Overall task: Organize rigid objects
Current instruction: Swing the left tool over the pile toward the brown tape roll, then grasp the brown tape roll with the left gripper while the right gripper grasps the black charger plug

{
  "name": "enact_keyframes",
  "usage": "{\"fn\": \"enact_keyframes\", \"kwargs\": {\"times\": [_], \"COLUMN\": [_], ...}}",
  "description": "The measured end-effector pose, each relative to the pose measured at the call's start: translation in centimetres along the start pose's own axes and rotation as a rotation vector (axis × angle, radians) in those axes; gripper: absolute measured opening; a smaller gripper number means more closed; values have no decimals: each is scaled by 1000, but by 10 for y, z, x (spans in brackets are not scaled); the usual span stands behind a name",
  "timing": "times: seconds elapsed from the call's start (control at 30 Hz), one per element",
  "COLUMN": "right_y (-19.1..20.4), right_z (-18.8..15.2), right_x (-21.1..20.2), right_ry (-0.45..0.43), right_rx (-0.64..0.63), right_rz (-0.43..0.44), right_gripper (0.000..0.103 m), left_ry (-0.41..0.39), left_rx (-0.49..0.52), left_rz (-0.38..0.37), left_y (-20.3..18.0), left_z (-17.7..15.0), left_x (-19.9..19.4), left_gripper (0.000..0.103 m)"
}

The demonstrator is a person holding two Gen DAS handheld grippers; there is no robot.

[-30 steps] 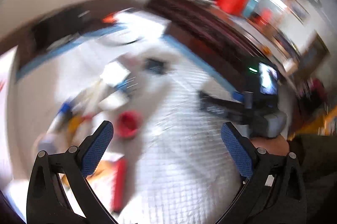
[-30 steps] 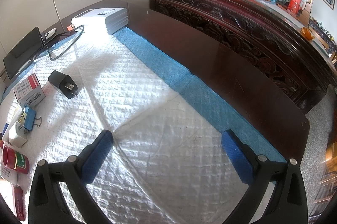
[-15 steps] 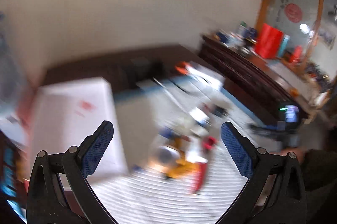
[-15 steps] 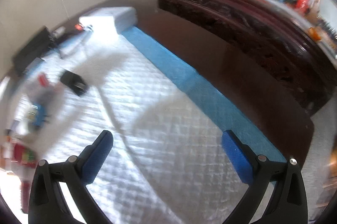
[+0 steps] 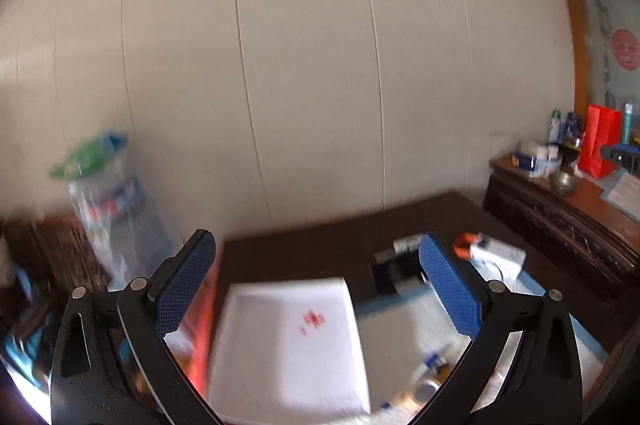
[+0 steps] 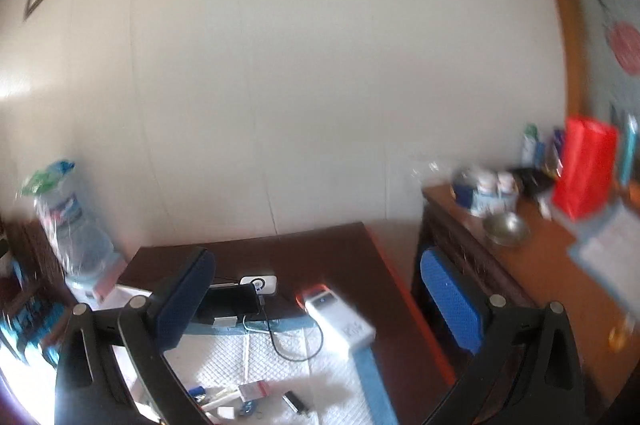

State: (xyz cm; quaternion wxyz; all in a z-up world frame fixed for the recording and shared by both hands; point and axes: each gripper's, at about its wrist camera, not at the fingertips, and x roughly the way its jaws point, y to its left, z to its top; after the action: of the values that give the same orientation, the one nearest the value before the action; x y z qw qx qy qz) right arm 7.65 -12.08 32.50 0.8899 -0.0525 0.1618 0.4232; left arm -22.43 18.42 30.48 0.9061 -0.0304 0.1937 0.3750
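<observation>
Both views are tilted up at the wall and blurred. My left gripper (image 5: 316, 285) is open and holds nothing; below it lies a white box lid or tray (image 5: 288, 341) with a red mark. Small bottles and items (image 5: 428, 381) lie blurred on the white quilted mat (image 5: 412, 329) at lower right. My right gripper (image 6: 316, 297) is open and holds nothing. Beneath it, on the quilted mat (image 6: 276, 373), lie a black charger plug (image 6: 295, 402), a small red-and-white box (image 6: 252, 391) and a blue clip (image 6: 248, 409). A white power bank (image 6: 340, 321) rests at the mat's far edge.
A dark wooden table (image 6: 320, 253) carries the mat. A black phone on a stand (image 6: 230, 303) and a cable (image 6: 296, 345) sit at its back. A carved sideboard (image 6: 532, 265) with a red bag (image 6: 584, 169) and bottles stands right. A water jug (image 6: 72, 225) stands left.
Both cameras have swung upward from the mat to the wall. The left view also turned left, bringing the white lid and water jug into sight. Both grippers stayed open.
</observation>
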Motion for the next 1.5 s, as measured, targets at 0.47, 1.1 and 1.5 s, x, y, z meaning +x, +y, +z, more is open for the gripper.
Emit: {"fn": "enact_keyframes", "kwargs": {"times": [0.47, 1.1, 1.5], "right_y": [28, 32, 9], "right_z": [-218, -248, -194], "right_x": [151, 194, 139], "right_ry": [568, 646, 451], "right_rx": [-199, -160, -10], "right_rz": [203, 184, 190], "right_gripper": [91, 20, 20], "left_ry": [556, 698, 539], "left_rx": [-6, 130, -3], "left_rz": [-193, -219, -129], "left_y": [-89, -126, -93], "left_z": [-170, -209, -168], "left_x": [115, 159, 122], "left_gripper": [103, 55, 53]}}
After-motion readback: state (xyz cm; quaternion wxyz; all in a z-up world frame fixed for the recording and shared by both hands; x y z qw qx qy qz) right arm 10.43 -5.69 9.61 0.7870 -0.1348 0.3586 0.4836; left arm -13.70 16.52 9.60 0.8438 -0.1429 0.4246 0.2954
